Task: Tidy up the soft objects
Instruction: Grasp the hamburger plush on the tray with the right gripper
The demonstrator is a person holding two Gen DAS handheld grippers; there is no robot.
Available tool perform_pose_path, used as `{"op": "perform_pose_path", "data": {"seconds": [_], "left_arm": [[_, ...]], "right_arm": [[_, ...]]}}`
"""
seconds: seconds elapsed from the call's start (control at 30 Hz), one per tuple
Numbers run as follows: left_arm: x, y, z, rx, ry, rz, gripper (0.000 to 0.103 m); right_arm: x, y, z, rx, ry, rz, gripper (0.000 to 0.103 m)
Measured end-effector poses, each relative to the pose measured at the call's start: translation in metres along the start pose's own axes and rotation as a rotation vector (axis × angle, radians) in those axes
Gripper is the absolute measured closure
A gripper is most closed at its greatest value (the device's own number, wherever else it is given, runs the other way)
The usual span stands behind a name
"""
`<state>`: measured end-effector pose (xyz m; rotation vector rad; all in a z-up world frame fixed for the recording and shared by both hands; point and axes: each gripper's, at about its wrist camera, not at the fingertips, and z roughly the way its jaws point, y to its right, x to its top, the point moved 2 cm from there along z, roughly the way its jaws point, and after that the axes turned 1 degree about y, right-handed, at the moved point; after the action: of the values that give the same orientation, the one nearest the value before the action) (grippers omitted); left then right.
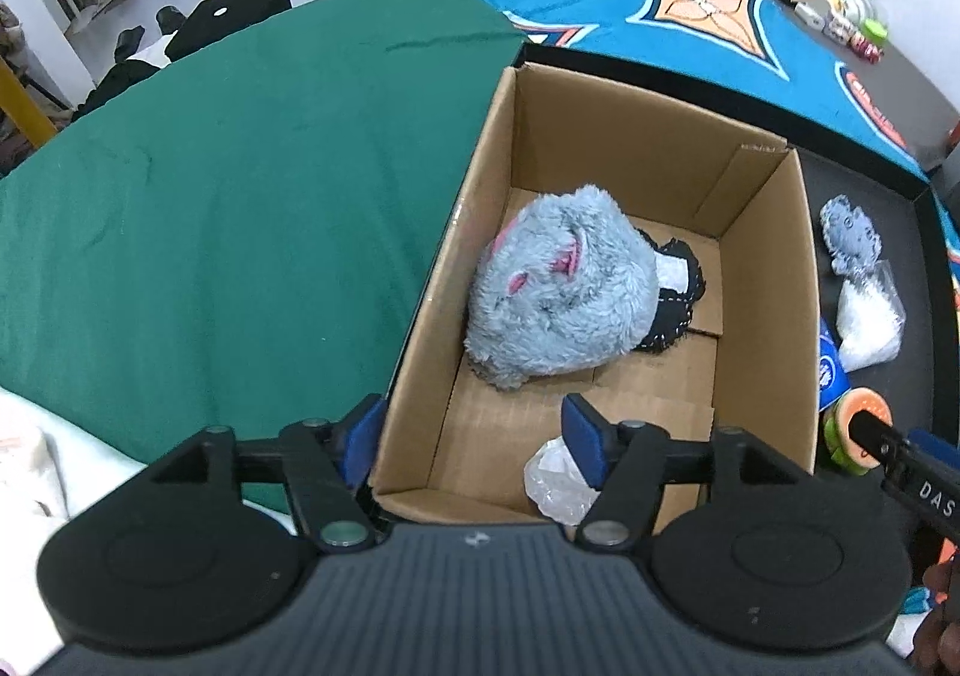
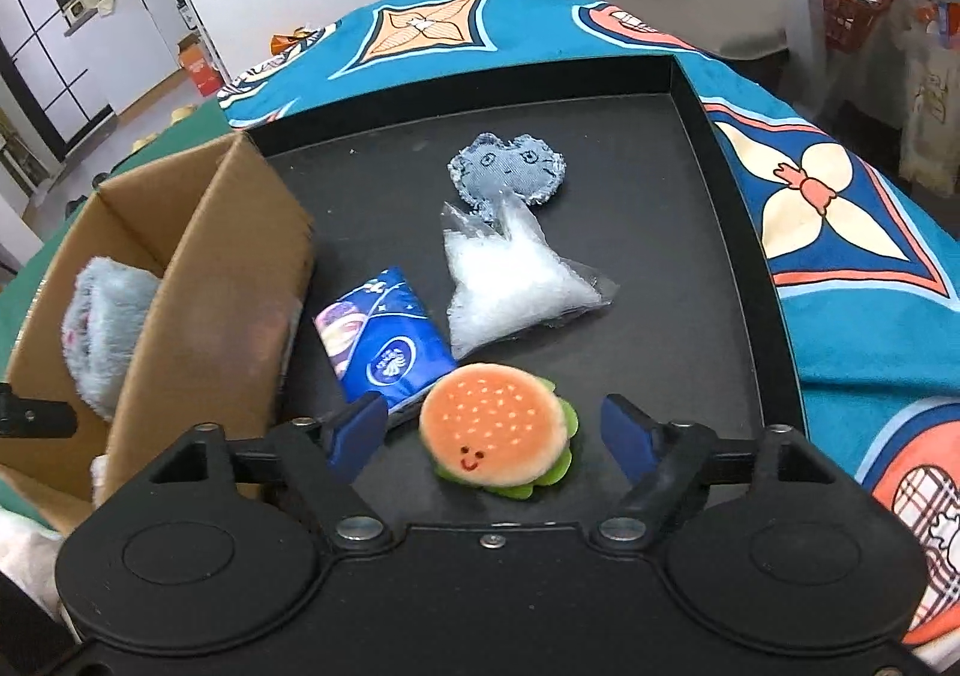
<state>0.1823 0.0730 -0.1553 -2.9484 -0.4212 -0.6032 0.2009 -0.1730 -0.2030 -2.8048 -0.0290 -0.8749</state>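
- Two cloths cover the surface: a smooth green sheet [image 1: 228, 184] on one side and a plush blue blanket [image 2: 852, 184] with orange diamond patterns on the other.
- Black tray [image 2: 720, 268], flat and matte with a low raised rim, lies on the blanket; its right half is bare.
- Cardboard box [image 1: 768, 268], open-topped with plain stiff walls, stands at the tray's left edge.
- Grey toy [image 1: 558, 292], shaggy with pink ears, lies in the box on a dark stitched cloth [image 1: 678, 286]; a crinkled clear bag [image 1: 555, 481] sits in the near corner.
- Clear bag of white fill [image 2: 510, 280], a glossy blue packet [image 2: 384, 340] and a frayed denim toy [image 2: 507, 166] lie loose on the tray.
- Burger toy [image 2: 498, 436], round and felt-like, lies on the tray between the spread fingers of the right hand-held gripper [image 2: 495, 433], untouched.
- Left hand-held gripper [image 1: 474, 442] stands spread across the box's near wall, holding nothing.
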Motion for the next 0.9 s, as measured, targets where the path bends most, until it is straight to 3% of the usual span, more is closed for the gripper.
{"op": "perform_pose_path", "data": {"seconds": [0.2,0.23,0.33,0.43,0.9], "left_arm": [[0.0,0.01,0.003,0.053,-0.019,0.035,0.035],[0.001,0.011,0.004,0.059,-0.021,0.038,0.035],[0.001,0.016,0.005,0.078,-0.027,0.046,0.034],[0.002,0.019,0.006,0.094,-0.034,0.056,0.033],[0.0,0.013,-0.001,0.06,-0.015,0.03,0.033]], "right_arm": [[-0.005,0.002,0.015,0.012,-0.028,-0.023,0.022],[-0.006,0.003,0.016,0.016,-0.026,-0.025,0.024],[-0.009,0.01,0.02,0.025,-0.047,-0.003,0.047],[-0.009,0.012,0.017,0.028,-0.04,-0.013,0.051],[0.001,0.007,-0.007,0.025,-0.007,-0.007,0.052]]}}
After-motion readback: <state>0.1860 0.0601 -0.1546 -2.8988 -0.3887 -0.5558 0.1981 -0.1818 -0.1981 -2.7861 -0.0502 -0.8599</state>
